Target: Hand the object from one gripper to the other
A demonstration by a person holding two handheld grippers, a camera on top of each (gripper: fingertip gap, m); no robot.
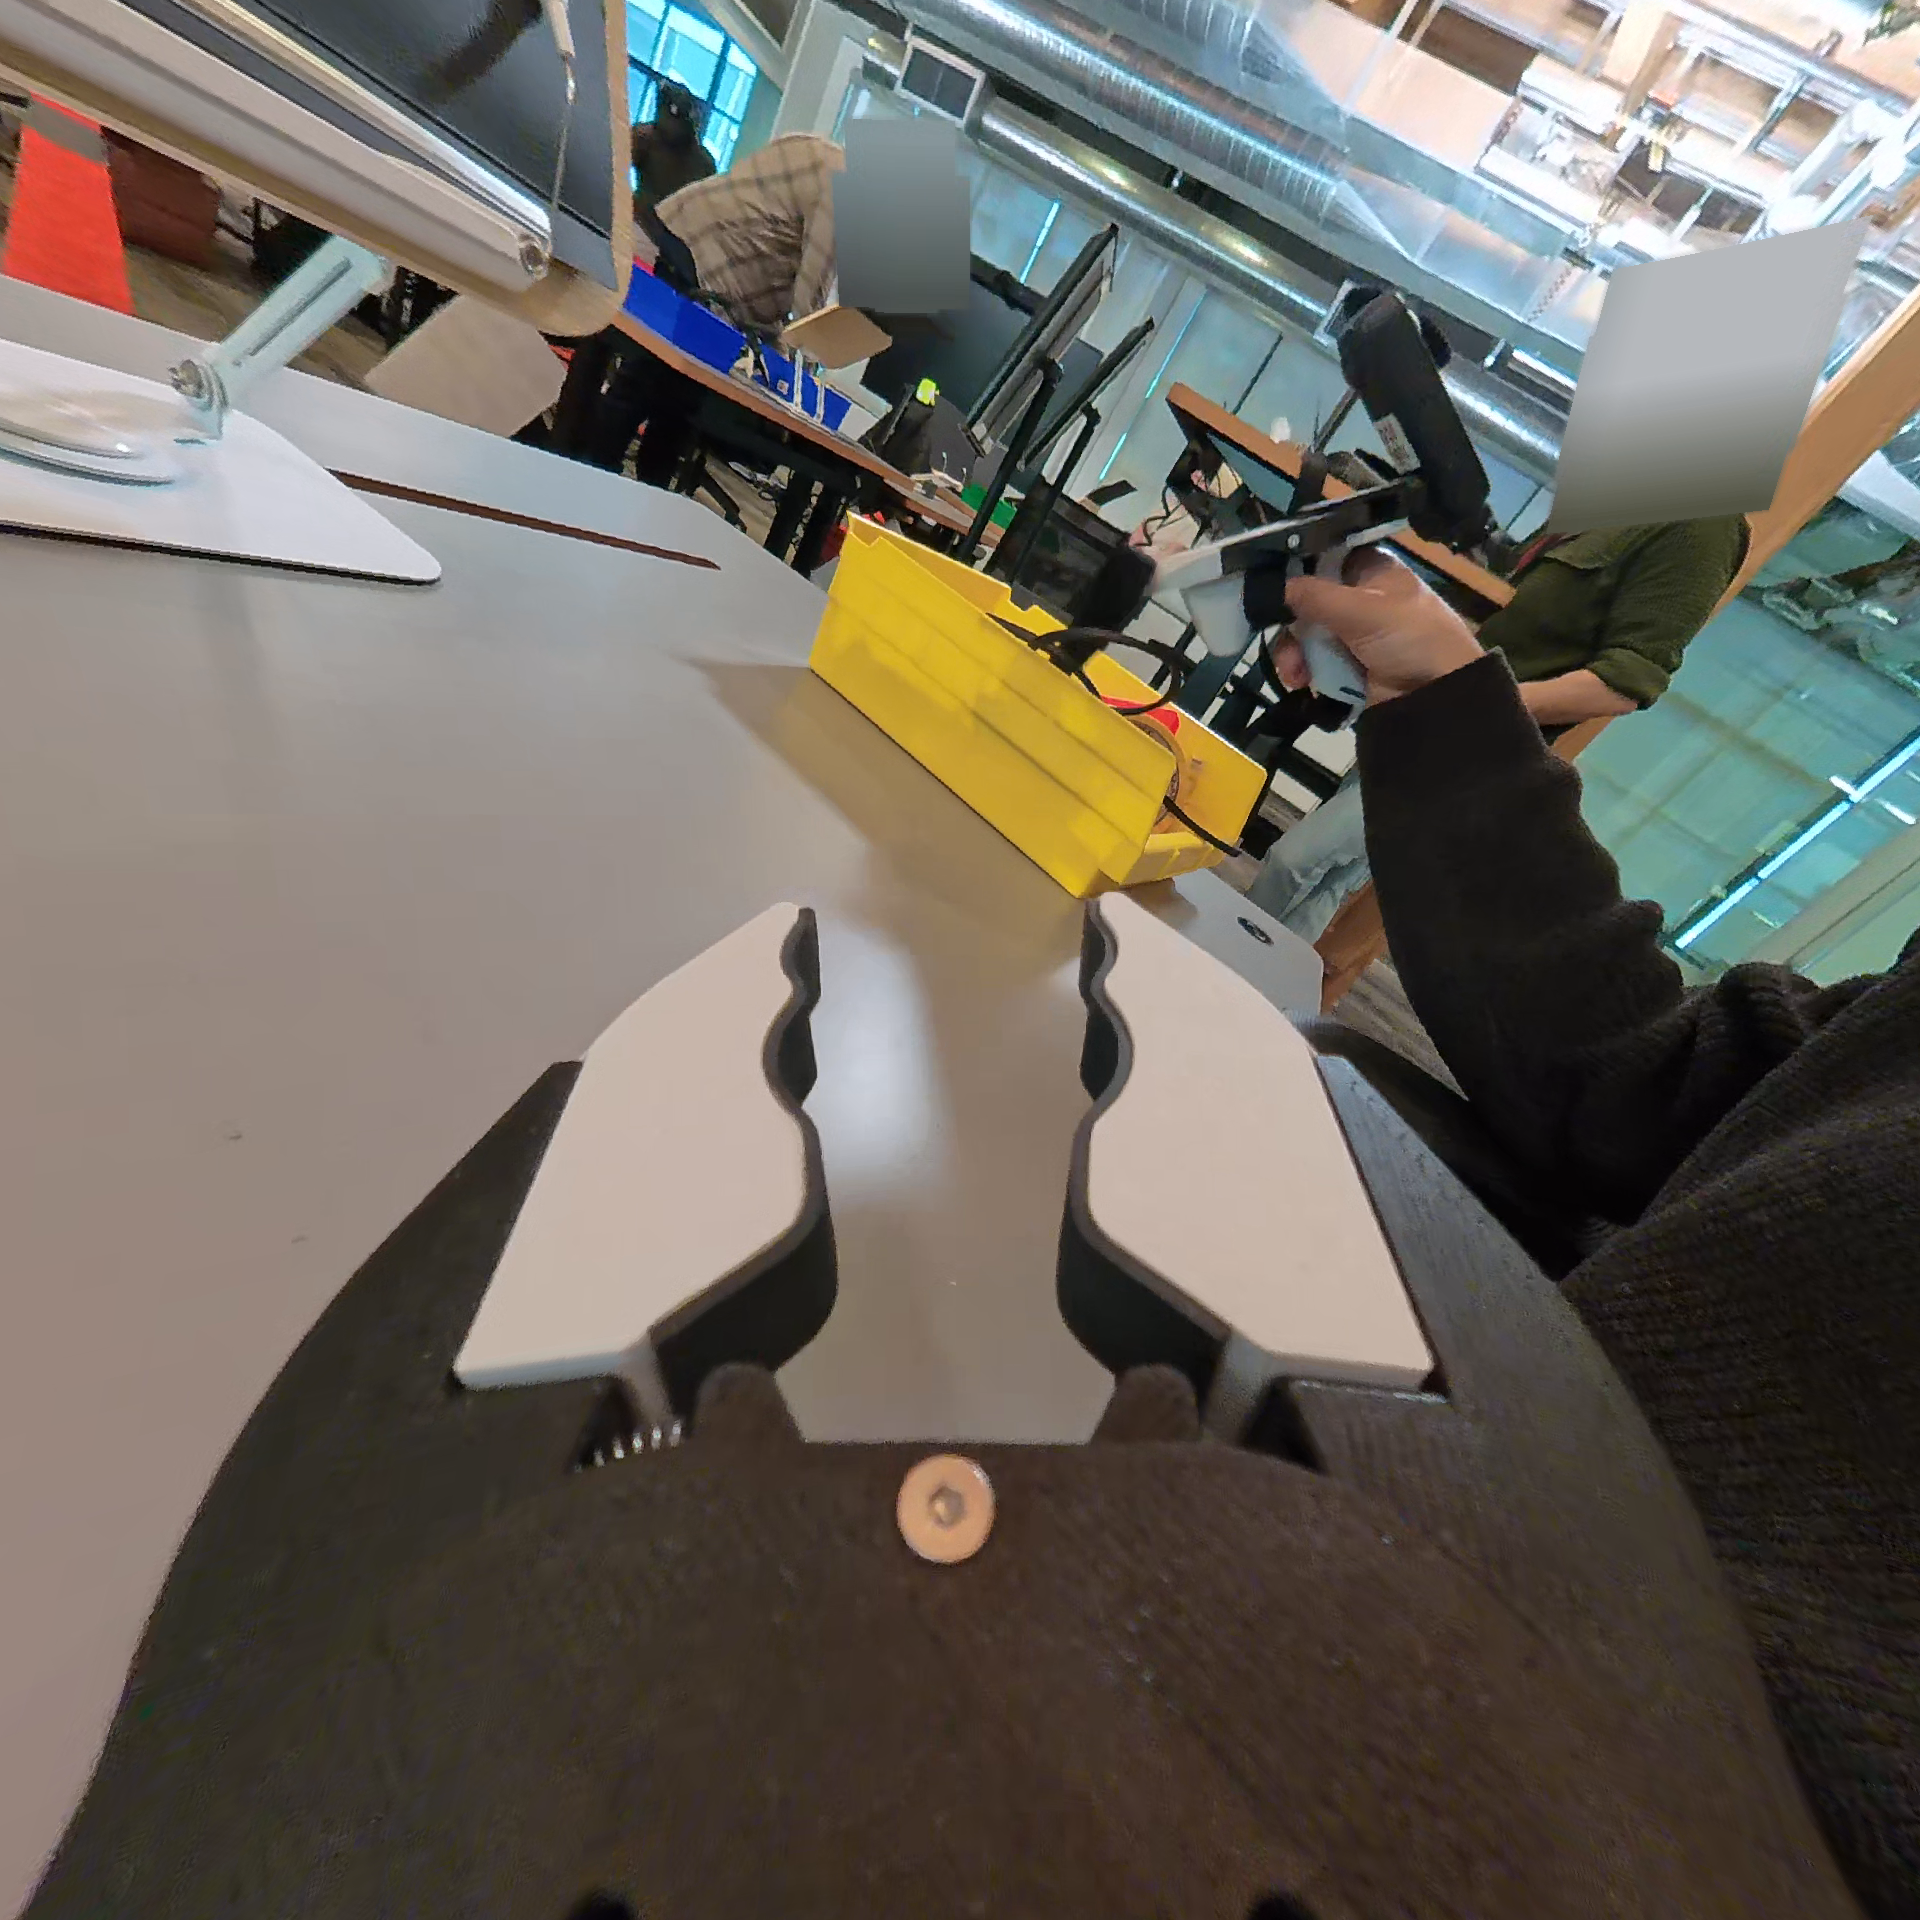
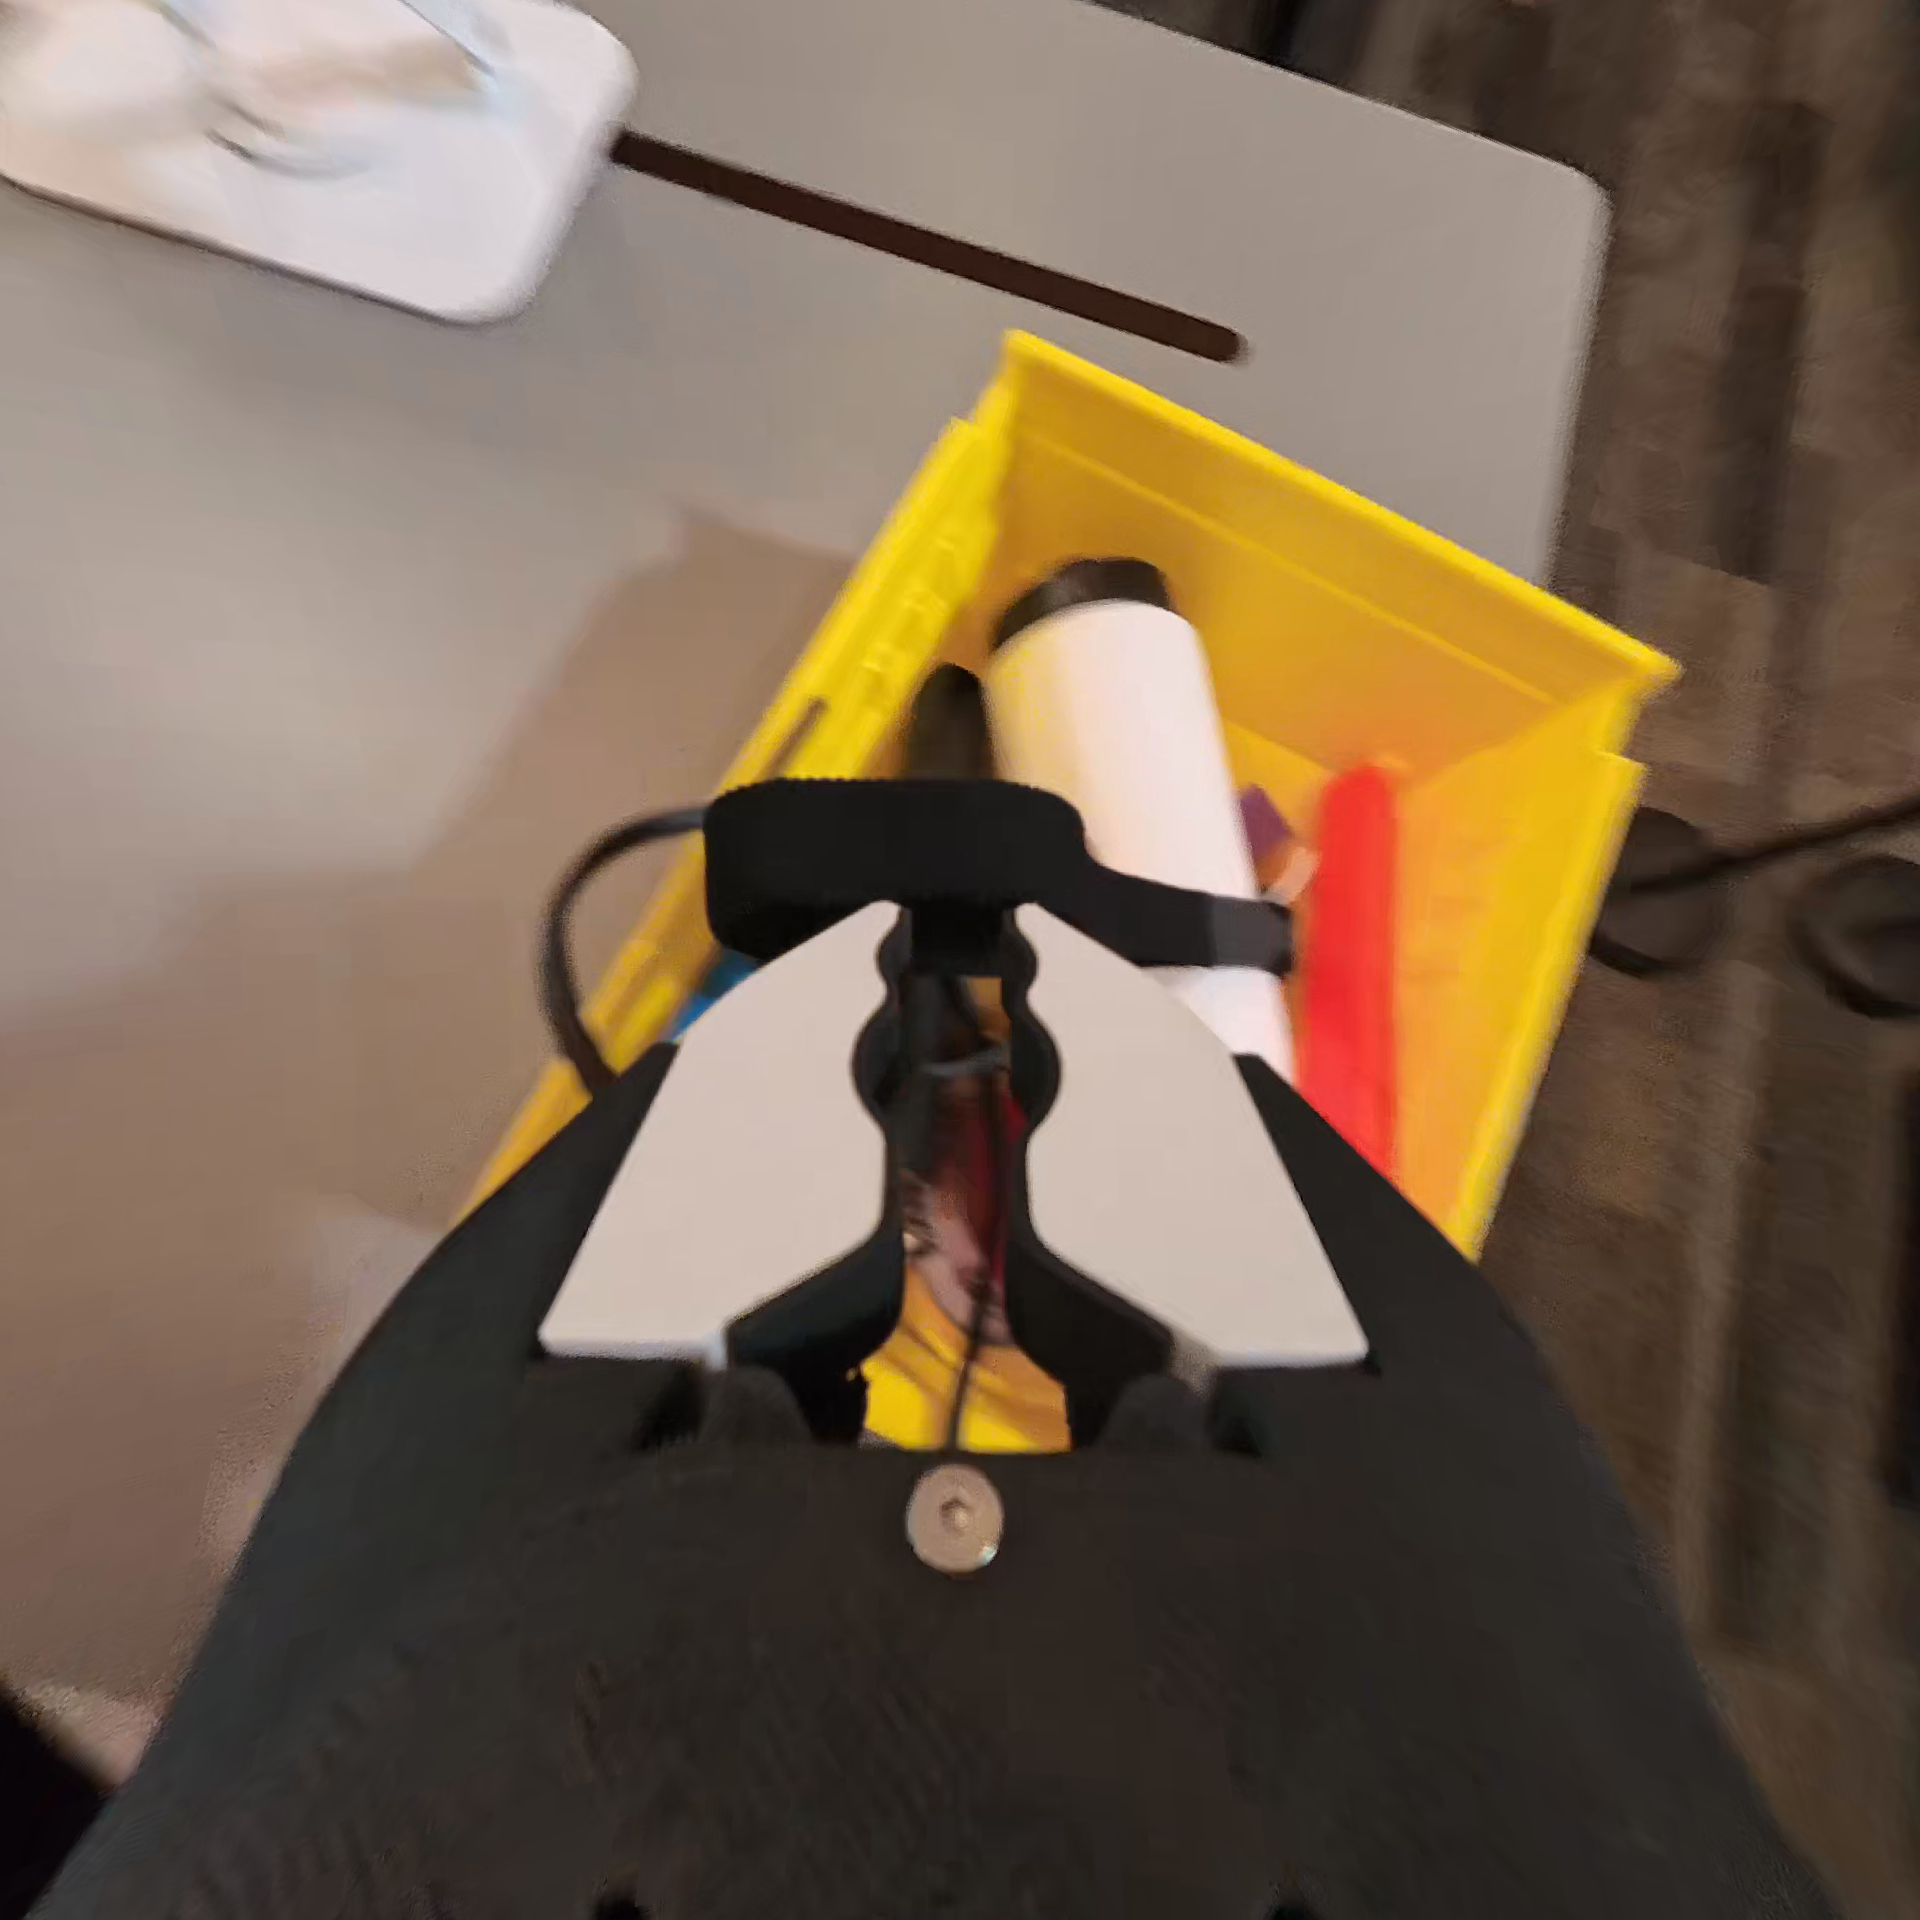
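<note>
My right gripper [image 2: 956, 925] is shut on a black flat object [image 2: 883, 862] with a thin black cable [image 2: 556, 935] trailing from it, held above a yellow bin [image 2: 1299, 582]. In the left wrist view the right gripper [image 1: 1179, 582] is in a person's hand, raised over the yellow bin [image 1: 935, 665], with the black object [image 1: 1117, 587] at its tips and the cable [image 1: 1101, 649] hanging into the bin. My left gripper [image 1: 951, 935] is open and empty, low over the grey table [image 1: 312, 883], pointing toward the bin and well short of it.
The bin holds a white cylinder with a dark cap [image 2: 1122, 748] and a red item [image 2: 1351, 935]. A white monitor base [image 1: 260, 499] stands at the table's far left, beside a dark cable slot [image 1: 520, 525]. The table edge lies just past the bin. People stand at desks behind. The left gripper's tips are roughly 40 centimetres from the right gripper's.
</note>
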